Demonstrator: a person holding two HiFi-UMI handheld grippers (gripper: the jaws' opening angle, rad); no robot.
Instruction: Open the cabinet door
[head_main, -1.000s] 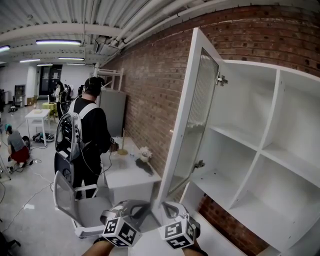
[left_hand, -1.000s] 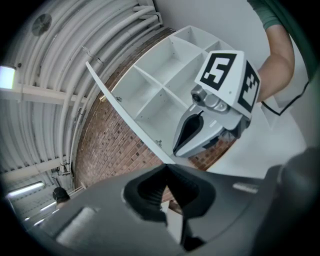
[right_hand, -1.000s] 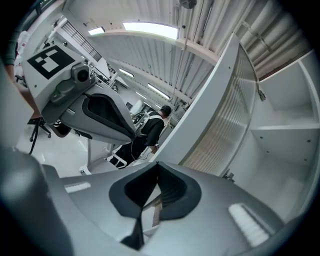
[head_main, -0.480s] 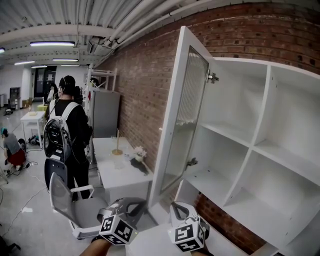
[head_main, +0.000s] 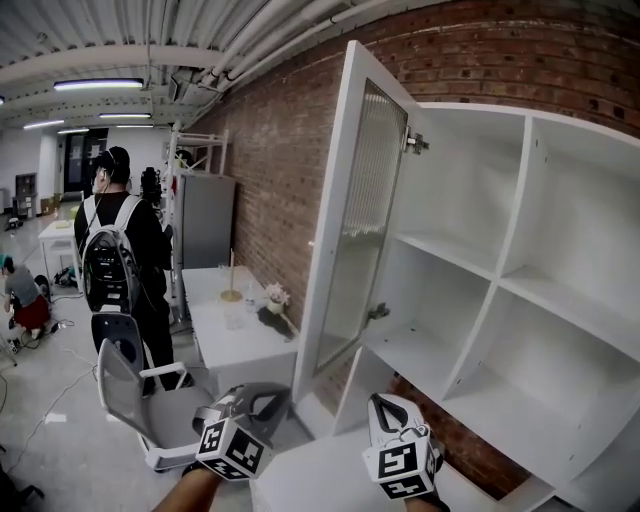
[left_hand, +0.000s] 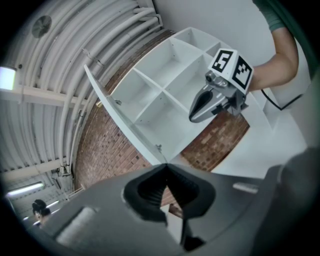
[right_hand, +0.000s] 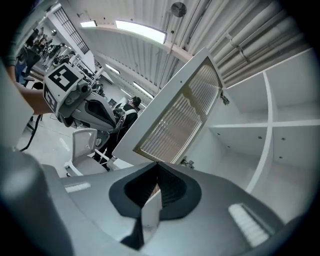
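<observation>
White on the cabinet door (head_main: 330, 230) frame, and its glass panel is greyish with fine vertical ribs. Cabinet (head_main: 480, 270) shelves are plain white. The brick wall (head_main: 275, 150) is red-brown with pale mortar lines. Left gripper (left_hand: 166, 167) is grey with black ribbed pads, and the right gripper (right_hand: 156, 165) matches. Left cube (head_main: 232, 450) and right cube (head_main: 400, 468) carry black-and-white squares. The person (head_main: 152, 245) wears black, cap too; the backpack (head_main: 105, 270) is grey and black with white straps. Chair (head_main: 122, 378) grey, table (head_main: 225, 340) white, ceiling (head_main: 120, 30) white and ridged.
</observation>
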